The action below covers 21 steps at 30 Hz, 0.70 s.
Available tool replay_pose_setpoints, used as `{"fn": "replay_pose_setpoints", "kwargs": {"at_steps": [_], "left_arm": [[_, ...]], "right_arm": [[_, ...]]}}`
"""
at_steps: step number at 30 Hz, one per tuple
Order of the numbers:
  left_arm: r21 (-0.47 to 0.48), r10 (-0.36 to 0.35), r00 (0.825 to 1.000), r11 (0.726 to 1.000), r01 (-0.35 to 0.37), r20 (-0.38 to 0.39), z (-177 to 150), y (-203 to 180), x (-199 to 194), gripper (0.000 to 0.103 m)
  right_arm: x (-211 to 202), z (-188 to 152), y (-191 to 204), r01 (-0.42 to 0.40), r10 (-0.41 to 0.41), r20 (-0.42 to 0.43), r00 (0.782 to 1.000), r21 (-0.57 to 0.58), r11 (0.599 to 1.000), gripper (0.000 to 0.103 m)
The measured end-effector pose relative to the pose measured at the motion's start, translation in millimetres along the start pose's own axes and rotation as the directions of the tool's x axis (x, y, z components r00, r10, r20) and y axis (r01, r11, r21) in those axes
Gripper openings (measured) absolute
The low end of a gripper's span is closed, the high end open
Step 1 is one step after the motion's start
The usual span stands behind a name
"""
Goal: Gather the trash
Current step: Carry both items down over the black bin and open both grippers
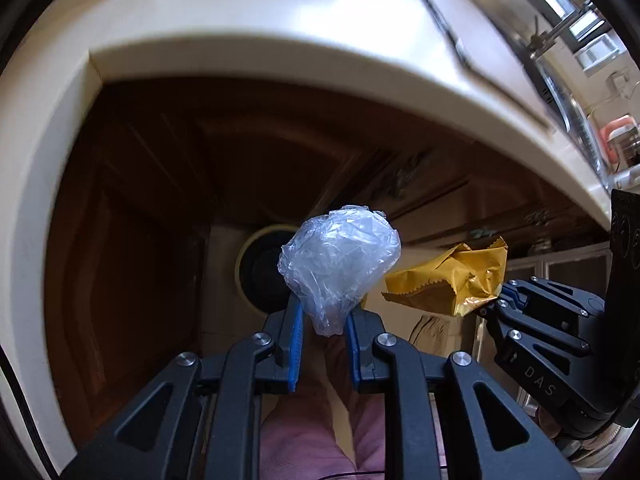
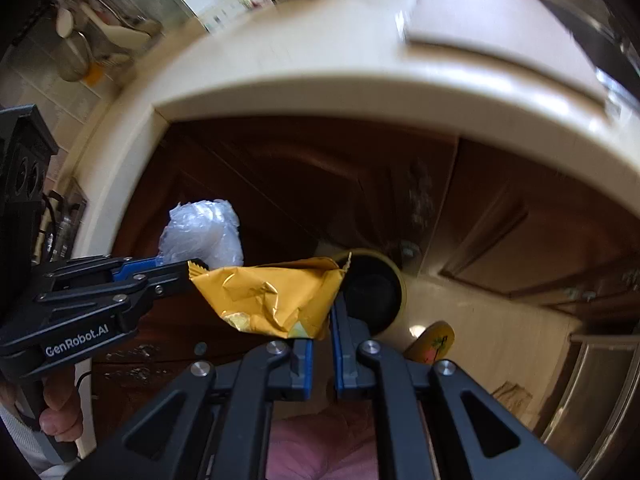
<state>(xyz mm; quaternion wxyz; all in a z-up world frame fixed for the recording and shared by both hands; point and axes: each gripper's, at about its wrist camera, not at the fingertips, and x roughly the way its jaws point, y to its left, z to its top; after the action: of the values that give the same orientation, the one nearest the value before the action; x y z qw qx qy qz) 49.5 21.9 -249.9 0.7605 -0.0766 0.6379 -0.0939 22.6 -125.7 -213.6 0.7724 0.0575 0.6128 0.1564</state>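
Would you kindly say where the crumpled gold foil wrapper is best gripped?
Probably where the right gripper is already shut on the crumpled gold foil wrapper: at its pinched lower edge, approached from below. The flat, flexible foil there fits between narrow jaws, while the puffed middle would likely crush.

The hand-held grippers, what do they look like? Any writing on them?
Both are black, with angular linkage bars with triangular cut-outs, silver round bolts and blue ridged pads inside the fingers. The left hand-held gripper has white "GenRobot.AI" lettering on its side; the right hand-held gripper shows "DAS". A thin black cable trails below the left one's handle.
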Motion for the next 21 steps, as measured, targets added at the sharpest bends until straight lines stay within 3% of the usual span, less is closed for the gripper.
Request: {"fn": "replay_pose_setpoints", "kwargs": {"at_steps": [8, 16, 21], "left_arm": [[0.044, 0.0, 0.999, 0.999, 0.002, -0.054, -23.6, 17.9, 104.3, 0.017], [-0.017, 0.034, 0.992, 0.999, -0.036, -0.122, -32.3, 53.8, 232.8, 0.019], [-0.036, 0.022, 0.993, 0.999, -0.026, -0.117, -35.5, 67.8, 278.6, 0.026]], "right_arm": [[101.4, -30.3, -23.3, 0.034, -0.032, -0.069, 0.997, 0.023, 0.999, 0.008], [221.3, -41.3, -57.8, 0.053, -0.054, -0.161, 0.986, -0.014, 0.999, 0.008], [282.3, -44.0, -69.6, 0.059, -0.063, -0.217, 0.974, -0.024, 0.998, 0.009]]}}
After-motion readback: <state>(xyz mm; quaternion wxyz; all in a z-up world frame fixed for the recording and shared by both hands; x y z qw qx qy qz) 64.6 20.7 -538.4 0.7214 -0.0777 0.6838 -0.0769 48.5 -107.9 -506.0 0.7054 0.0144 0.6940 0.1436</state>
